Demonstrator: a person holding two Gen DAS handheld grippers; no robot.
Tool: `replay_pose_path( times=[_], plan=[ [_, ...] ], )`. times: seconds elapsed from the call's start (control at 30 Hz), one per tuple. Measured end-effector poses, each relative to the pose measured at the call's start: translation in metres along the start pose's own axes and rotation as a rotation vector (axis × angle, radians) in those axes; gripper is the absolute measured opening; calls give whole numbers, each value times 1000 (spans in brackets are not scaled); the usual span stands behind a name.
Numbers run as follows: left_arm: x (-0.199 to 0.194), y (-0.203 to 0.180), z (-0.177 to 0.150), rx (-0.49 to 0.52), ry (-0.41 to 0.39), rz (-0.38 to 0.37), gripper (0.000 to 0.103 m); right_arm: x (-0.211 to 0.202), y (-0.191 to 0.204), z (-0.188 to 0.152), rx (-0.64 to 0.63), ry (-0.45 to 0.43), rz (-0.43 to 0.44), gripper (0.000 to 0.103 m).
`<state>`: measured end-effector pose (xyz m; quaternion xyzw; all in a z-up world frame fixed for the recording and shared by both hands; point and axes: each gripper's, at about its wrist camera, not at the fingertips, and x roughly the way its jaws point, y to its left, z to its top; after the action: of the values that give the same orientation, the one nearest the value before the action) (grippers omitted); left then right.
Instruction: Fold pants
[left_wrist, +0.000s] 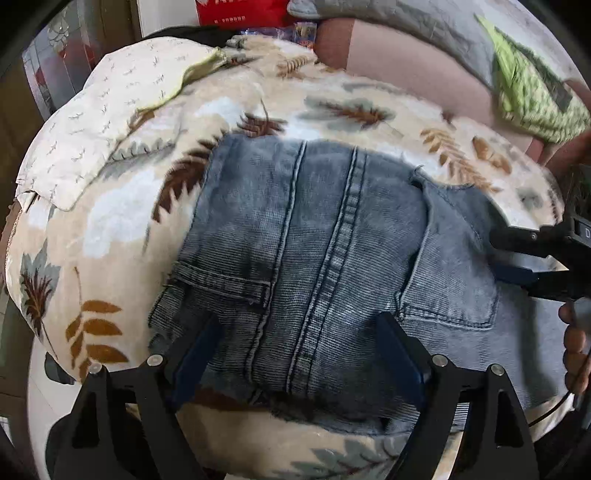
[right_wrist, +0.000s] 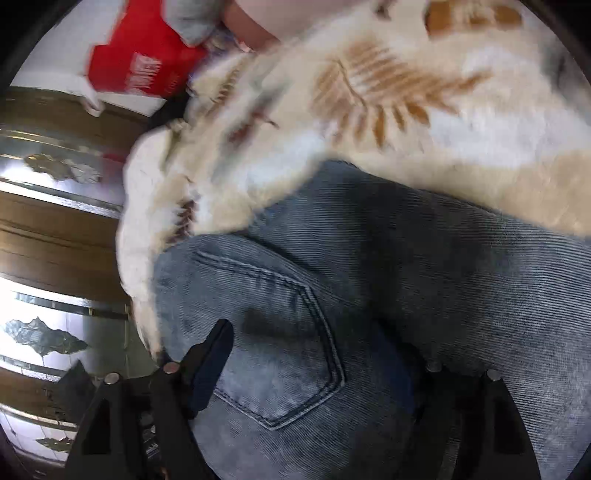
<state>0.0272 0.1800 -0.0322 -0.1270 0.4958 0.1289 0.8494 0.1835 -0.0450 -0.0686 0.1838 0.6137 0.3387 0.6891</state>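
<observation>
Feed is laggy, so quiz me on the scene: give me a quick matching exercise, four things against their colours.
Things:
1. jeans
2. blanket
3. box
4. knitted cloth

Colours:
A. red
B. lime green
C. faded blue
D. cream with leaf print

Pairs: 1-C, 2-D, 3-A, 4-B

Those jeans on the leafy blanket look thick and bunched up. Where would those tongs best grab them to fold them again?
Probably the near raw edge of the jeans, between the open left tongs, coming in low from the near side. The layers there end in a free lip on the blanket; the middle lies flat, offering nothing to pinch.
</observation>
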Motion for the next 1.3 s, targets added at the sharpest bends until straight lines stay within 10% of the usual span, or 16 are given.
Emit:
replay_pose_path(
  times=[0.17, 0.37, 0.4, 0.43, 0.63, 0.77, 0.9, 1.13, 1.3],
  plan=[
    [-28, 0, 25, 10, -169, 24, 87, -56, 20, 16, -103, -108, -118, 80],
    [33, 15, 17, 24, 18, 109, 89, -22, 27, 68, -182, -71, -251, 79],
    [30, 15, 13, 29, -3, 112, 89, -6, 29, 75, -193, -37, -260, 68],
    [30, 13, 12, 43, 1, 125, 89, 6, 28, 77, -209, 9, -267, 30],
    [30, 15, 10, 38, -7, 116, 90, 31, 34, 85, -292, -16, -441, 6],
    [30, 15, 7, 45, -17, 115, 90, 29, 29, 80, -285, -63, -420, 9],
    [30, 15, 6, 45, -36, 115, 90, -38, 24, 52, -167, -276, -373, 76],
    [25, 12, 6, 42, -40, 130, 90, -132, -14, -81, 30, -314, -94, 77],
    [3, -6, 8, 43, -60, 116, 90, -131, -104, -109, 216, -254, -157, 76]
  ],
)
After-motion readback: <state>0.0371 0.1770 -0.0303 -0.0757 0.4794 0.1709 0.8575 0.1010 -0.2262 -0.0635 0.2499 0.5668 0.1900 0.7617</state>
